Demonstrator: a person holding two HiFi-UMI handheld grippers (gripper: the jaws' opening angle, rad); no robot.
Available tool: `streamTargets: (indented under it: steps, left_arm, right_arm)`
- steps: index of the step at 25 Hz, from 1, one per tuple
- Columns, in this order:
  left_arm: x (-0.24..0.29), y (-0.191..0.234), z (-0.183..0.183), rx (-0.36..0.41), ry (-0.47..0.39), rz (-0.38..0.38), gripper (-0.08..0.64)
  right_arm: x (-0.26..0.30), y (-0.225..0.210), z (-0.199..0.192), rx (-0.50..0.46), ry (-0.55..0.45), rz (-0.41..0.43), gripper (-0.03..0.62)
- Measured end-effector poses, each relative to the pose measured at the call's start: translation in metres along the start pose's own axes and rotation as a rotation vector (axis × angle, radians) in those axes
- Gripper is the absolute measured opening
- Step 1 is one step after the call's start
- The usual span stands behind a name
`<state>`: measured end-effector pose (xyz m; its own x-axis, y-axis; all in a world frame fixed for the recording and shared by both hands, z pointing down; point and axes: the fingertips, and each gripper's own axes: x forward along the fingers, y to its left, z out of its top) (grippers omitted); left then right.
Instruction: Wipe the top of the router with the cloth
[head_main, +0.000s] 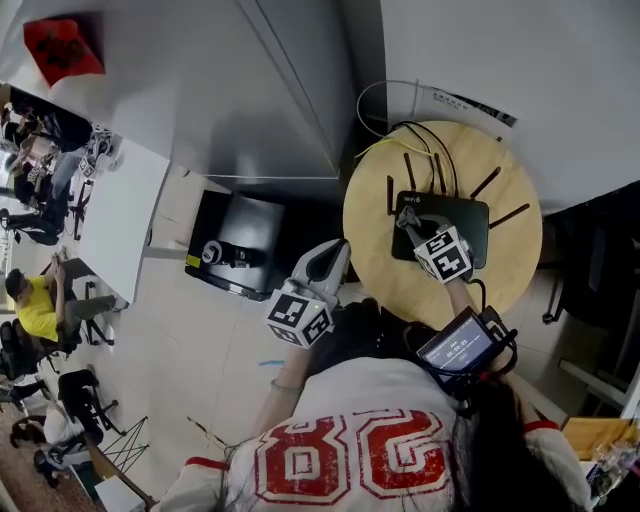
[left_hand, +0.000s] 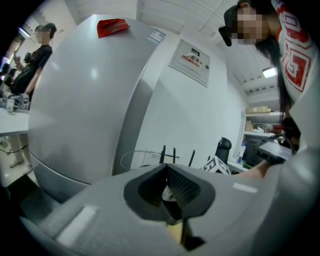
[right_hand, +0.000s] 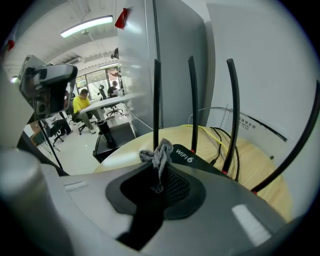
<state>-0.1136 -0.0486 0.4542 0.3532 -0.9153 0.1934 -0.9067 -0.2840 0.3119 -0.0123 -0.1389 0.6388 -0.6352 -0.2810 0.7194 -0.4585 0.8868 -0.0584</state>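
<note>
Head view steeply down over the round table (head_main: 380, 262); both gripper views low, level, router (head_main: 472, 215) common to all three.

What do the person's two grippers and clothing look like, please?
Both the left gripper and right gripper have light grey bodies, dark ribbed pads and a white cube with black square markers. The person wears a white shirt with red numerals.
</note>
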Motion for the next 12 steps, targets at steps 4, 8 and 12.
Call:
streamTargets:
  steps: [4,8,12]
  left_arm:
    - [0.006,-0.007,-0.002,0.001,0.008,-0.039,0.002]
    - [0.013,-0.015,-0.002,0.003,0.010,-0.079,0.002]
    - [0.021,-0.022,-0.001,0.006,0.014,-0.108,0.002]
  right_arm:
    - [-0.011,0.025,-0.012,0.016,0.001,0.023,0.057]
    - [-0.020,0.049,-0.024,0.011,0.007,0.044,0.057]
    - [-0.031,0.066,-0.028,0.025,0.010,0.058,0.057]
